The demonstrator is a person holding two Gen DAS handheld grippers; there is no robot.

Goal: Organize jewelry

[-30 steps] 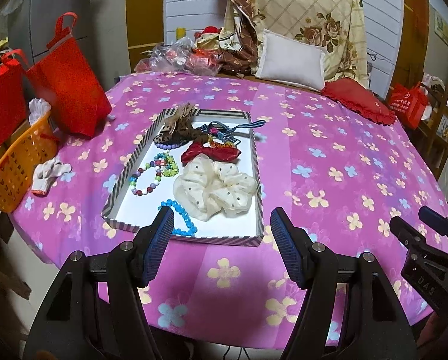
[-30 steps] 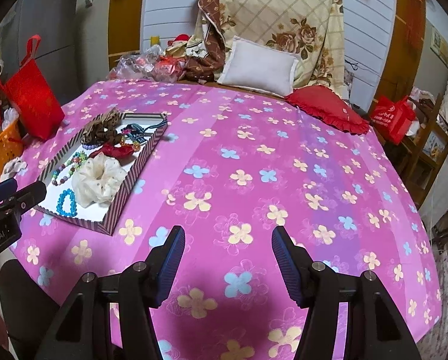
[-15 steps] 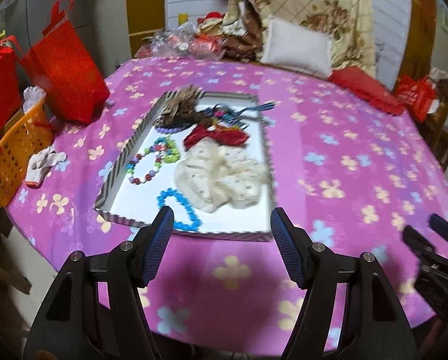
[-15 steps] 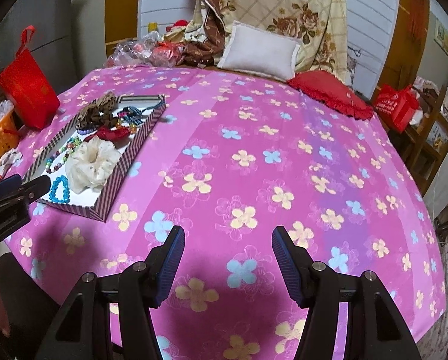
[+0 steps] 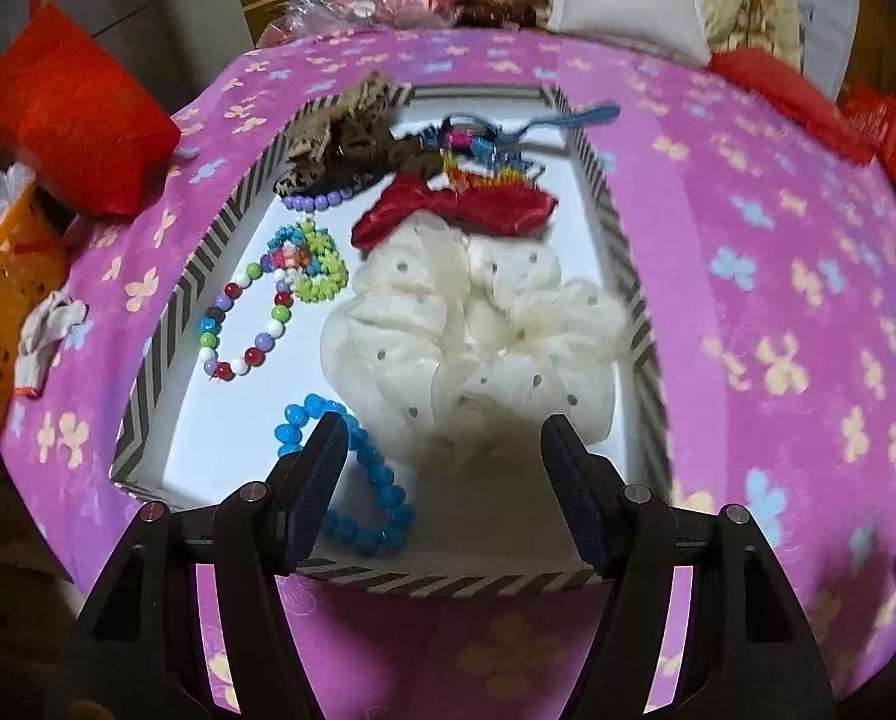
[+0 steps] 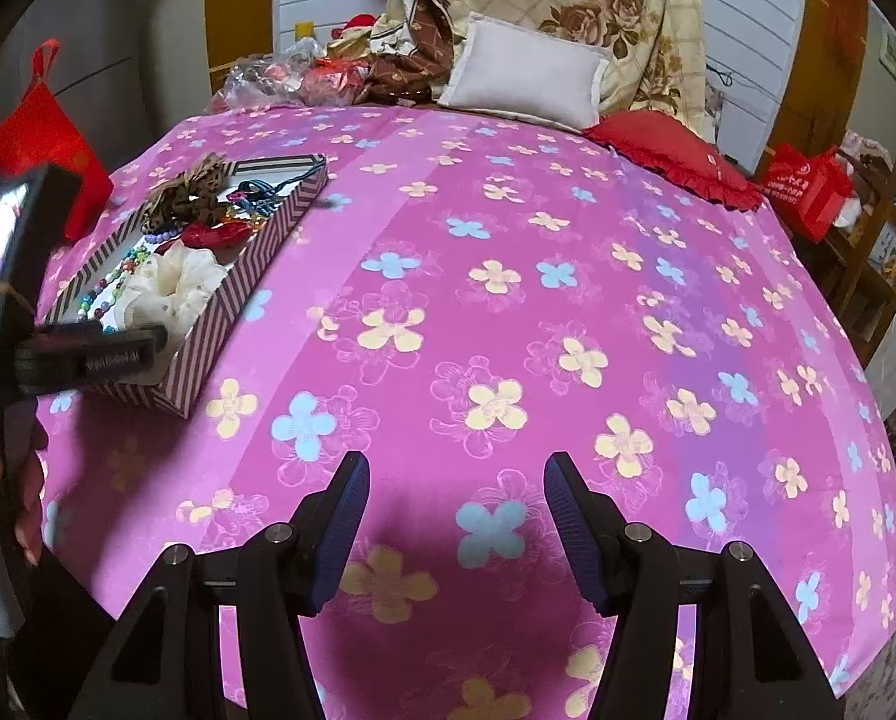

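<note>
A shallow striped box (image 5: 165,324) on the pink flowered cloth holds a cream scrunchie (image 5: 478,330), a red bow (image 5: 460,210), a blue bead bracelet (image 5: 357,480), a multicoloured bead bracelet (image 5: 237,324), a brown scrunchie (image 5: 339,144) and other pieces. My left gripper (image 5: 448,468) is open and empty, low over the box's near end, its left finger (image 5: 321,468) over the blue bracelet. My right gripper (image 6: 457,516) is open and empty above bare cloth. The box also shows in the right wrist view (image 6: 255,264), with the left gripper (image 6: 87,354) at its near end.
A red bag (image 5: 69,108) and an orange basket (image 5: 3,300) stand left of the table, with a white glove (image 5: 45,324) on the cloth edge. Pillows (image 6: 526,78), a red cushion (image 6: 676,156) and plastic bags (image 6: 291,78) lie at the back. A red bag (image 6: 808,186) stands far right.
My left gripper has moved forward and down over the box, so its near end now lies between the fingers. My right gripper has shifted slightly forward over the cloth.
</note>
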